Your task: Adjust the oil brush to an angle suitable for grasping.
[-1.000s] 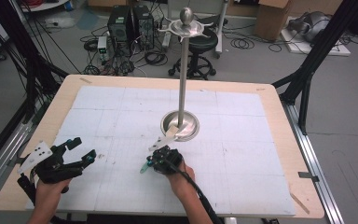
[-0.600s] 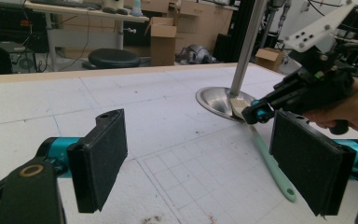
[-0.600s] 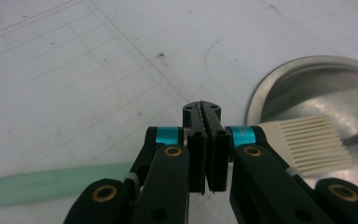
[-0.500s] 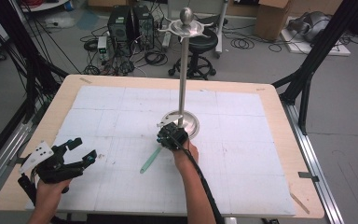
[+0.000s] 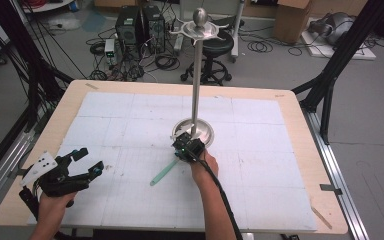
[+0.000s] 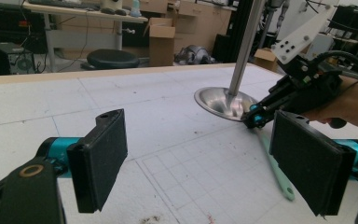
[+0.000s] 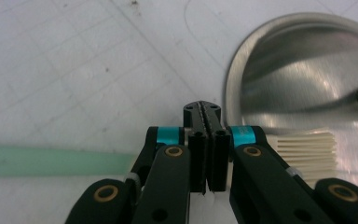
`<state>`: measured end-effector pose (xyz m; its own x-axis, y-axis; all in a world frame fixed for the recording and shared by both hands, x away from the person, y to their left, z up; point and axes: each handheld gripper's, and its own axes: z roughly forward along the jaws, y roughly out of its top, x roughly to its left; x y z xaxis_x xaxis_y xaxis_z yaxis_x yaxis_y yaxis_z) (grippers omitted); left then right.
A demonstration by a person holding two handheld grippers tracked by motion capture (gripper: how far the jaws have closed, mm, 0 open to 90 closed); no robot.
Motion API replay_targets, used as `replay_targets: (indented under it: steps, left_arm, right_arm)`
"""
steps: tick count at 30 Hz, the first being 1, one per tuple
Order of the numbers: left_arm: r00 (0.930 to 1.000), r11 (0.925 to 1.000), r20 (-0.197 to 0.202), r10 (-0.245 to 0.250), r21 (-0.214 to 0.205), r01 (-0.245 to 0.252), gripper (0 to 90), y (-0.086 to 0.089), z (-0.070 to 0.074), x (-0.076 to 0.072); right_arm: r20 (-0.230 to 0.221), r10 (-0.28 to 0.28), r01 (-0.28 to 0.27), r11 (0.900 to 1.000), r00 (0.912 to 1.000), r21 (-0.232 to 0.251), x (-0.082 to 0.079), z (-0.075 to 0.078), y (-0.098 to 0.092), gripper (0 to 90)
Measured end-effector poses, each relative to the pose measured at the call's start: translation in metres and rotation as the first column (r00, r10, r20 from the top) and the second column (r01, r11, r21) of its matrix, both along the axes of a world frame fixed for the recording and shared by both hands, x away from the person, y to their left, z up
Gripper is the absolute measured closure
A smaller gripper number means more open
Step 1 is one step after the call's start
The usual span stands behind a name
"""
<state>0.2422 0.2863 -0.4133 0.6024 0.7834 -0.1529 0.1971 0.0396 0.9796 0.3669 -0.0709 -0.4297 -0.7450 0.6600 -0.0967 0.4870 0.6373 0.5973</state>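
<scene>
Toothbrush: a pale green toothbrush [image 5: 166, 172] lies flat on the worktop, its handle slanting away from the right gripper towards the person's side; in the right gripper view the handle [image 7: 51, 161] runs off to one side of the jaws and the cream bristles [image 7: 307, 151] fan out on the other.
Grip: the right gripper [image 5: 187, 146] has its jaws pressed together over the toothbrush at the neck, just behind the bristles; whether the pads actually pinch it is hidden under the jaws.
Toothbrush make: slim, matt plastic handle with a small hole near its far end, seen in the left gripper view [image 6: 276, 173]; bristles short, straight and ribbed.
Stand: the bristle end lies at the rim of the round dished base of a metal stand [image 5: 197, 100], brushed steel, shiny, with a thin upright pole, a ball top and curved arms.
Left gripper: the left gripper [image 5: 82, 162] is held near the worktop's near left corner, well apart from the toothbrush, jaws spread wide with nothing between them; pads flat, black, rough-textured.
Worktop: pale wooden worktop [image 5: 300, 120] covered by a white gridded mat with small dark specks.
</scene>
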Motion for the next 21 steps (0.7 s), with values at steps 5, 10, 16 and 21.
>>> replay_targets:
  steps: [5,10,16,21]
  left_arm:
    - [1.0000,1.0000,0.001,0.001,-0.004,-0.001,19.4,-0.001,0.000,0.000]
    - [1.0000,1.0000,-0.004,-0.003,-0.003,0.003,19.5,-0.002,0.000,0.001]
    - [1.0000,1.0000,-0.002,0.001,-0.007,-0.001,19.5,-0.001,0.000,0.001]
    - [1.0000,1.0000,-0.002,-0.001,-0.004,0.001,19.5,0.000,0.000,0.001]
  right_arm:
    - [-0.002,-0.009,0.009,0.9996,1.0000,0.027,-0.011,0.005,-0.014,89.1]
    - [-0.010,0.007,-0.007,0.9997,0.9999,-0.022,-0.015,0.007,-0.021,89.1]
    - [-0.020,0.001,-0.002,0.9996,0.9998,-0.027,-0.012,0.003,-0.018,89.1]
    - [-0.028,0.011,-0.011,0.9994,0.9996,-0.032,-0.017,0.003,-0.025,89.1]
